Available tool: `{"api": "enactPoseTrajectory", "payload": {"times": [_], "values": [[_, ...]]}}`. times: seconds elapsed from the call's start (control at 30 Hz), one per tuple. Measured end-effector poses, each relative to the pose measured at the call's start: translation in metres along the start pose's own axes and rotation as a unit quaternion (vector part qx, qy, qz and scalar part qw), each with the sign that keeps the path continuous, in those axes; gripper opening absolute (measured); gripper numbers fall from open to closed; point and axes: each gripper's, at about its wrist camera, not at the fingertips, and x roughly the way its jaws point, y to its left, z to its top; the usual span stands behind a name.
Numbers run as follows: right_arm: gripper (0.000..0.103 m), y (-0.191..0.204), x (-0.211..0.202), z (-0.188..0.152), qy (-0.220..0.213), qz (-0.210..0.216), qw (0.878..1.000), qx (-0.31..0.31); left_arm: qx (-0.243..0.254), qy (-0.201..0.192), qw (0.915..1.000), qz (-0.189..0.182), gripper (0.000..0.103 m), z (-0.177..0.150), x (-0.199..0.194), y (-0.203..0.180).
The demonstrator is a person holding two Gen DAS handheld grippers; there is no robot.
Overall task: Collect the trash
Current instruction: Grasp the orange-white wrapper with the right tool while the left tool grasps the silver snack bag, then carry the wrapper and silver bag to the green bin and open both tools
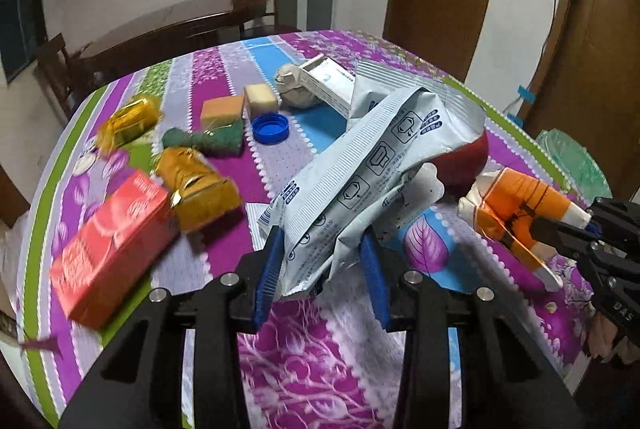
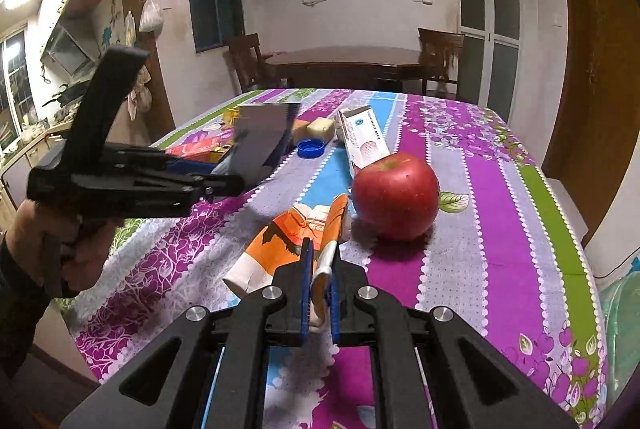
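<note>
My left gripper [image 1: 322, 241] is shut on the lower end of a crumpled silver-white foil bag [image 1: 384, 157], which hangs above the flowered tablecloth [image 1: 304, 357]. In the right wrist view that gripper [image 2: 236, 185] shows from the side, a hand [image 2: 60, 241] on its handle, with the bag [image 2: 260, 137] raised. My right gripper [image 2: 322, 253] is shut on an orange-and-white wrapper [image 2: 288, 233], lifted just off the cloth. The wrapper [image 1: 516, 201] and right gripper [image 1: 560, 233] show at the right of the left wrist view. A red apple [image 2: 396, 197] stands just beyond the wrapper.
Left of the bag lie a red box [image 1: 108, 249], two gold wrappers [image 1: 200, 189], a green scrubber [image 1: 216, 141], sponge blocks [image 1: 224, 109] and a blue cap [image 1: 270, 127]. A paper ball [image 1: 292, 89] and a white carton [image 2: 364, 137] lie farther back. Something green [image 1: 572, 161] stands off the table's right edge.
</note>
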Motion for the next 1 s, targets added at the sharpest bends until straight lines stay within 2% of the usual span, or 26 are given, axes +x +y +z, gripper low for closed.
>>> {"api": "enactPoseTrajectory", "payload": {"times": [0.23,0.4,0.53,0.7,1.0], "values": [[0.008,0.016,-0.041,0.008,-0.087,-0.072,0.993,-0.041,-0.062,-0.058,0.9964,-0.003,0.037,-0.008,-0.041,-0.015],[0.008,0.016,-0.069,0.015,-0.138,-0.098,0.984,-0.047,-0.094,-0.093,0.9912,-0.005,0.037,-0.013,-0.068,-0.036],[0.008,0.014,-0.088,0.019,-0.161,-0.11,0.98,-0.048,-0.109,-0.116,0.9872,-0.018,0.037,-0.011,-0.082,-0.052],[0.008,0.003,-0.118,0.021,-0.184,-0.136,0.972,-0.047,-0.112,-0.122,0.9854,-0.04,0.037,-0.001,-0.084,-0.072],[0.008,-0.038,-0.168,0.017,-0.2,-0.189,0.961,-0.036,-0.087,-0.13,0.9836,-0.089,0.037,0.026,-0.078,-0.127]]}}
